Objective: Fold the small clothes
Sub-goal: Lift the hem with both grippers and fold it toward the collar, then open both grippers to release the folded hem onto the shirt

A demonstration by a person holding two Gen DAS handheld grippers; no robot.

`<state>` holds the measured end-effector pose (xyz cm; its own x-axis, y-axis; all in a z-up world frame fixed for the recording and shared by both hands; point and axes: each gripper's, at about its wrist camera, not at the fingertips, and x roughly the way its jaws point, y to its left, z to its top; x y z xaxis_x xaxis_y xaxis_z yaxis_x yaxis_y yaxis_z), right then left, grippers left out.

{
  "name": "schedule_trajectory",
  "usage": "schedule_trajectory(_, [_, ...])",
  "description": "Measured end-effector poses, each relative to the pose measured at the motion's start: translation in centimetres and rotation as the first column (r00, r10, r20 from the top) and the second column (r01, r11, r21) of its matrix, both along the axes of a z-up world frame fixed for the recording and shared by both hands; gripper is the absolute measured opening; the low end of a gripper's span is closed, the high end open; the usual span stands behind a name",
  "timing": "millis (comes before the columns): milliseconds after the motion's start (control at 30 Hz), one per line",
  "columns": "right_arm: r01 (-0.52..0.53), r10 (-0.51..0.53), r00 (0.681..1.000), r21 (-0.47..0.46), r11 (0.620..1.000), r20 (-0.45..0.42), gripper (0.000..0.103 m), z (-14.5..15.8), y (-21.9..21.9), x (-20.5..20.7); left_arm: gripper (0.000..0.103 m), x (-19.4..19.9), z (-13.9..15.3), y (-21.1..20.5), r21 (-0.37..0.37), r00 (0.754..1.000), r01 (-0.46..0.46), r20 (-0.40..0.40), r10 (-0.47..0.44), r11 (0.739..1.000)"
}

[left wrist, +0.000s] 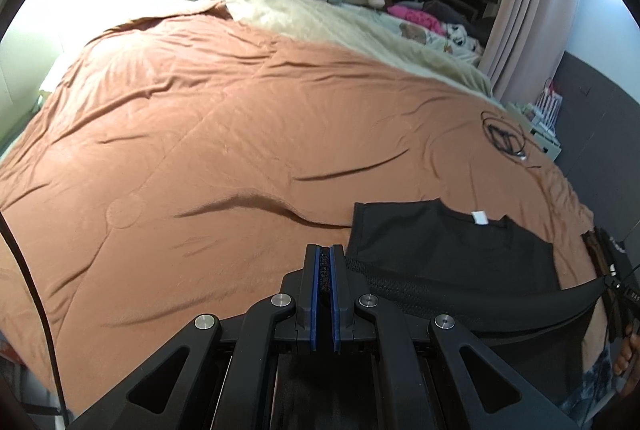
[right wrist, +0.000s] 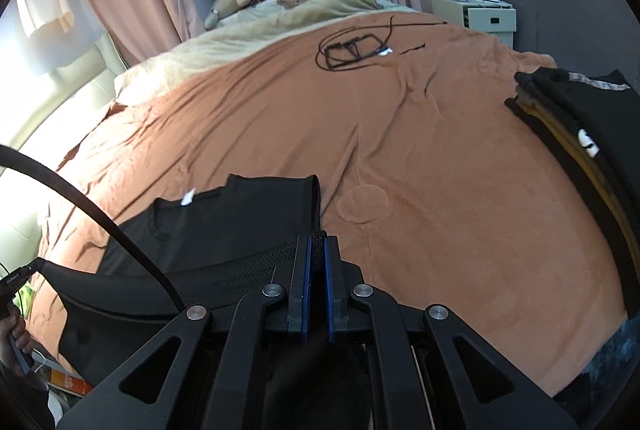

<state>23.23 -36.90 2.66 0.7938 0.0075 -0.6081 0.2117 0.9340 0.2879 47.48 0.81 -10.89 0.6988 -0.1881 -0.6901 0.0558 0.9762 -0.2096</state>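
A black t-shirt (left wrist: 448, 250) (right wrist: 224, 226) with a white neck label lies on the orange-brown bedspread (left wrist: 200, 134) (right wrist: 420, 150), collar end flat on the bed. Its near hem is lifted and stretched taut between my two grippers. My left gripper (left wrist: 325, 254) is shut on the hem's left corner, black fabric pinched between the blue pads. My right gripper (right wrist: 318, 242) is shut on the right corner, with mesh-like cloth bunched between its pads. In the right wrist view the left gripper's tip (right wrist: 24, 272) shows at the far left, gripping the same hem.
A pile of folded dark clothes (right wrist: 580, 134) sits at the bed's right edge. A coiled black cable (right wrist: 352, 48) (left wrist: 502, 136) lies farther back on the bedspread. Beyond are a beige blanket (left wrist: 320, 18), soft toys, curtains, and a white bedside cabinet (right wrist: 480, 14).
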Motion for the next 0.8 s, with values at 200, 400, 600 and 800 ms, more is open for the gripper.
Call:
schedule_trajectory(200, [0.007, -0.007, 0.999, -0.005, 1.0, -0.044, 0.002, -1.1, -0.4, 3.0, 0.005, 3.0, -2.5, -0.6, 0.011, 0.999, 0.001, -0.047, 0.0, 1.0])
schedule_trajectory(400, [0.024, -0.024, 0.997, -0.005, 1.0, -0.076, 0.003, -2.2, -0.8, 5.1, 0.005, 5.6, -4.5, -1.2, 0.031, 0.996, 0.006, -0.087, -0.003, 0.999])
schedule_trajectory(600, [0.075, -0.085, 0.985, -0.073, 0.994, -0.15, 0.007, -2.8, 0.0, 6.5, 0.012, 7.6, -5.6, -1.6, 0.025, 0.988, 0.048, -0.149, -0.044, 0.999])
schedule_trajectory(800, [0.052, -0.065, 0.989, -0.104, 0.993, -0.134, 0.074, -1.5, 1.2, 4.9, 0.075, 6.0, -4.4, -2.4, 0.068, 0.99, 0.094, -0.116, -0.085, 0.993])
